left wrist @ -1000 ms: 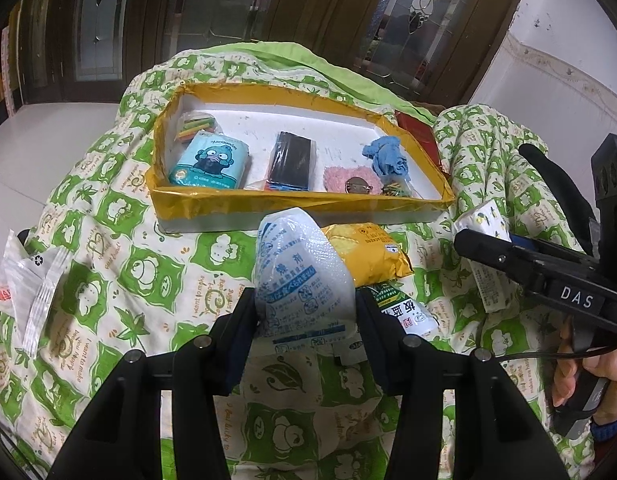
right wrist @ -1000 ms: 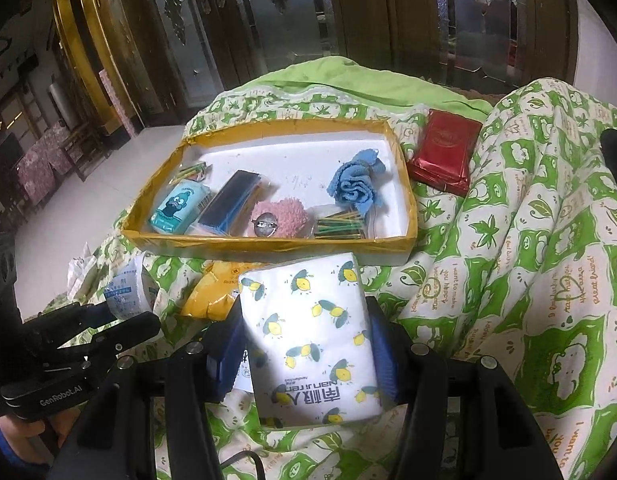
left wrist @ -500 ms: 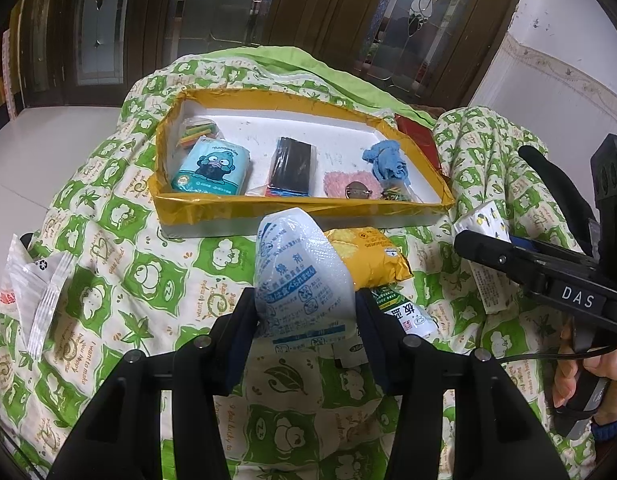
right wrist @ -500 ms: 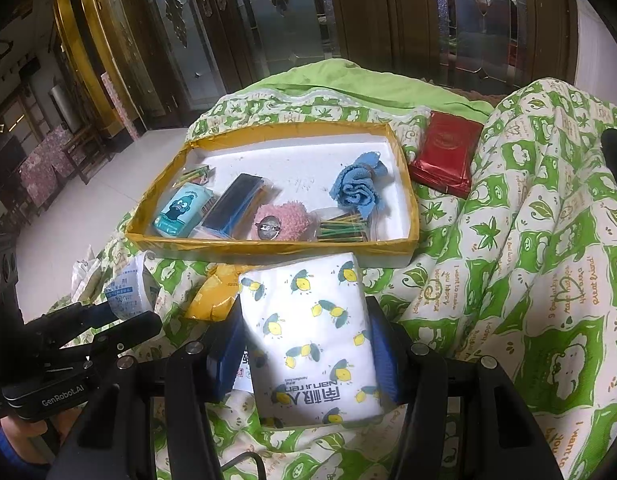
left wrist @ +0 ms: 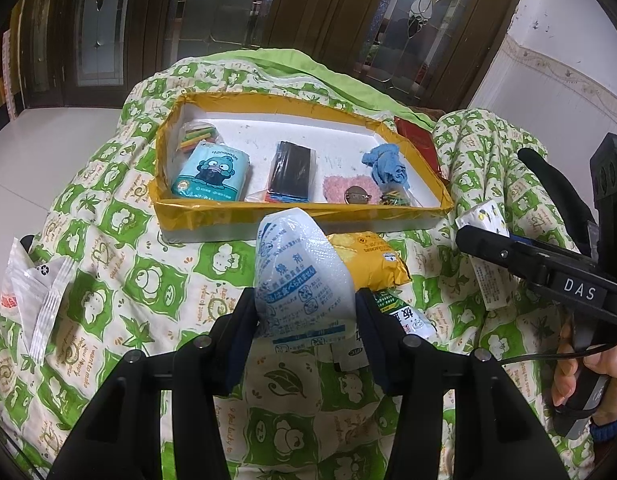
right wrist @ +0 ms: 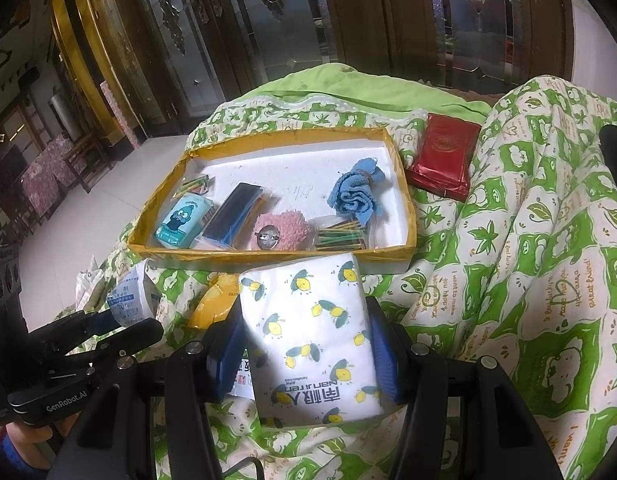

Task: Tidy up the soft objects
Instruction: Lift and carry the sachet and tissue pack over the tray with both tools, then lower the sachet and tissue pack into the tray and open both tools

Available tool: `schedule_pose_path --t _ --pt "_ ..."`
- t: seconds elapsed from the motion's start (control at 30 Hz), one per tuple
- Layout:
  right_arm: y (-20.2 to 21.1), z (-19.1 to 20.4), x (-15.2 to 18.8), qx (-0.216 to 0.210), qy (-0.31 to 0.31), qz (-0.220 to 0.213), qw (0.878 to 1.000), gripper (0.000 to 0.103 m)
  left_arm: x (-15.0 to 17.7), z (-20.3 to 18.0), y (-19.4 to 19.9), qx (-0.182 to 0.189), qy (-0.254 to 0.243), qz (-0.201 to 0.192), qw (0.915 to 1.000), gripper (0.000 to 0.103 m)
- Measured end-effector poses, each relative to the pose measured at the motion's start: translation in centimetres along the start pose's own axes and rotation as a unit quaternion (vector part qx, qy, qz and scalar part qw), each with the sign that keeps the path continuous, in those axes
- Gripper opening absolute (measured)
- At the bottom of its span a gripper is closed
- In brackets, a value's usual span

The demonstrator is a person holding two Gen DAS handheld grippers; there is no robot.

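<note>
My left gripper [left wrist: 304,312] is shut on a white plastic pouch with blue print [left wrist: 300,276], held above the green patterned quilt. In the right wrist view my right gripper [right wrist: 304,344] is shut on a white tissue pack with a lemon print [right wrist: 312,340]. Just beyond both stands a yellow-rimmed tray [left wrist: 300,216] [right wrist: 408,200]. It holds a teal cartoon tissue pack [left wrist: 212,176], a black packet [left wrist: 290,172], a pink fluffy pad [right wrist: 282,230], a blue cloth [right wrist: 358,192] and coloured sticks [right wrist: 340,236]. The left gripper and its pouch [right wrist: 130,300] show at the lower left of the right wrist view.
A yellow packet [left wrist: 372,256] and a green-and-white sachet [left wrist: 404,312] lie on the quilt before the tray. A red packet [right wrist: 444,156] sits right of the tray. A clear plastic bag [left wrist: 32,300] lies at the quilt's left edge. Dark wooden doors stand behind.
</note>
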State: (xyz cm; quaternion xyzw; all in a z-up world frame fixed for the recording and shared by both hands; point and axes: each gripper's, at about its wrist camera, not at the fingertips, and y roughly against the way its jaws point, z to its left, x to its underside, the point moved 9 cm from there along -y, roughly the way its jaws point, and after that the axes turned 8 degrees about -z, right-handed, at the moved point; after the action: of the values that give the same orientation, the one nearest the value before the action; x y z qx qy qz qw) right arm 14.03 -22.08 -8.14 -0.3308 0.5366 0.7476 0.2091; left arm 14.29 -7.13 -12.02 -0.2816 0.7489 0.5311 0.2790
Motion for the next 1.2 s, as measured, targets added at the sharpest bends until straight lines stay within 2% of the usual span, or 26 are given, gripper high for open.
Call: schedule_pose_path --t 0.53,0.9,1.2 --pt "-0.2 -0.8 -1.3 -0.008 -0.026 -0.002 1.000 0.060 -1.5 -0.1 0.0 -0.006 -0.010 -0.005 0.9999 0.049" --pt "1.1 -3.2 -5.3 0.016 -0.025 -0.027 0.999 0.060 -3.2 0.8 0.0 -0.021 -0.033 -0.010 0.9992 0.049" --pt "-1.1 -2.1 -7.9 -0.013 -0.025 0.009 1.000 0.060 -5.4 1.5 -0.6 -0.019 -0.036 -0.010 0.9991 0.049"
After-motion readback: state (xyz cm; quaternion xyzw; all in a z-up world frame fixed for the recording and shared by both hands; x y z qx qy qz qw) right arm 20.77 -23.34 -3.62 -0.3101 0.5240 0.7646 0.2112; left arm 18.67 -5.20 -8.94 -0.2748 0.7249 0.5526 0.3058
